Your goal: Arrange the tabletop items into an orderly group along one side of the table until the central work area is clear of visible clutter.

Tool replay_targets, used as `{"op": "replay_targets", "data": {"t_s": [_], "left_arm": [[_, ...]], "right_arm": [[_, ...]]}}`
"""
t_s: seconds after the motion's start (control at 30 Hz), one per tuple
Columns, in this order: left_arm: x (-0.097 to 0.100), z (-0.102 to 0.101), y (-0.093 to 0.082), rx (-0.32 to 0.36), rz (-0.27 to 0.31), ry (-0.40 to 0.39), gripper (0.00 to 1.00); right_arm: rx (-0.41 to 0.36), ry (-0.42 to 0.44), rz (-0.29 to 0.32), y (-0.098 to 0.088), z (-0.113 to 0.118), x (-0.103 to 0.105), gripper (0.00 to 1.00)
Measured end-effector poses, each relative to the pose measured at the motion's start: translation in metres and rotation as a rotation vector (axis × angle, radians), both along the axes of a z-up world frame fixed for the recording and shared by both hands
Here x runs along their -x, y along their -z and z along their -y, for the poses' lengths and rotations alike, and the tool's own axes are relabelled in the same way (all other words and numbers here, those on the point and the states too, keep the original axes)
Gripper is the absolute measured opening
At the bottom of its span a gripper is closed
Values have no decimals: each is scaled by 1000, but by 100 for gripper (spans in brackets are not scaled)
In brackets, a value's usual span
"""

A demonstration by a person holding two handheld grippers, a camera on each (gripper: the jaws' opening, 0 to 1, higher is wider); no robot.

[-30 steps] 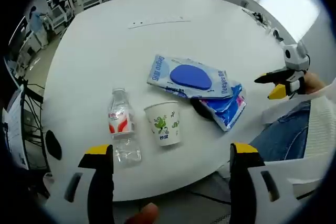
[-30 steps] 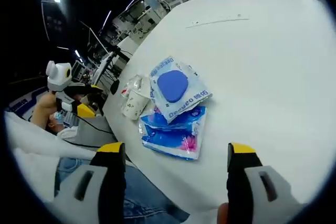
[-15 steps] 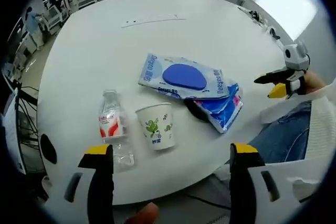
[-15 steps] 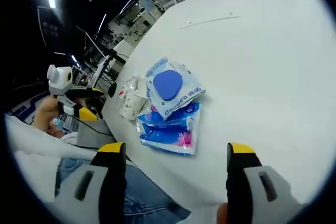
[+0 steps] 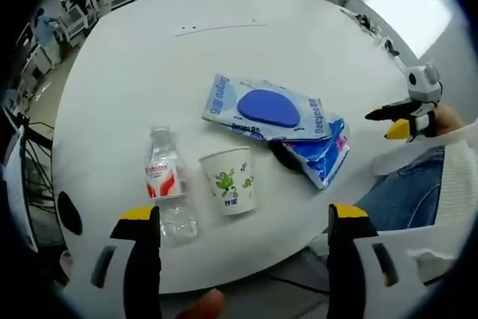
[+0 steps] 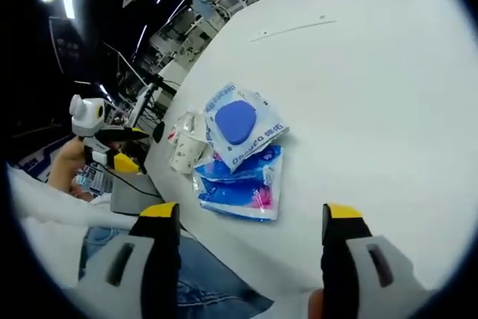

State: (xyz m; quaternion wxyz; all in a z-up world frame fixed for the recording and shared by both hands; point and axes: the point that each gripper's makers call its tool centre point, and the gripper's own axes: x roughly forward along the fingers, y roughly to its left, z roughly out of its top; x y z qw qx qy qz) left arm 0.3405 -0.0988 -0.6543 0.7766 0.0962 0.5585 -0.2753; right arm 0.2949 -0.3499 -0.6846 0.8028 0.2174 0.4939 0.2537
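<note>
I am holding my left gripper (image 5: pixel 235 233) and right gripper (image 6: pixel 243 233) spread, gripping nothing; bottle (image 5: pixel 166 183), cup (image 5: pixel 229 181) and two packets (image 5: pixel 265 107) are lying grouped on the table (image 5: pixel 149 72).

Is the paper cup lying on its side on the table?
No, in the left gripper view the paper cup stands upright on the white table, its open mouth up, beside the small water bottle.
</note>
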Motion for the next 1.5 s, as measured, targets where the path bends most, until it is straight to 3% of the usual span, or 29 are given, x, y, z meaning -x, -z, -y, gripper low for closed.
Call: {"op": "replay_targets", "data": {"t_s": [0.17, 0.7, 1.5], "left_arm": [[7, 6, 6, 19, -39, 5, 99], [4, 4, 8, 12, -42, 13, 99], [10, 9, 13, 33, -49, 11, 99]], "right_arm": [[-5, 4, -10, 2, -2, 0, 78], [-24, -26, -28, 5, -11, 0, 77], [-31, 13, -36, 0, -1, 1, 76]]}}
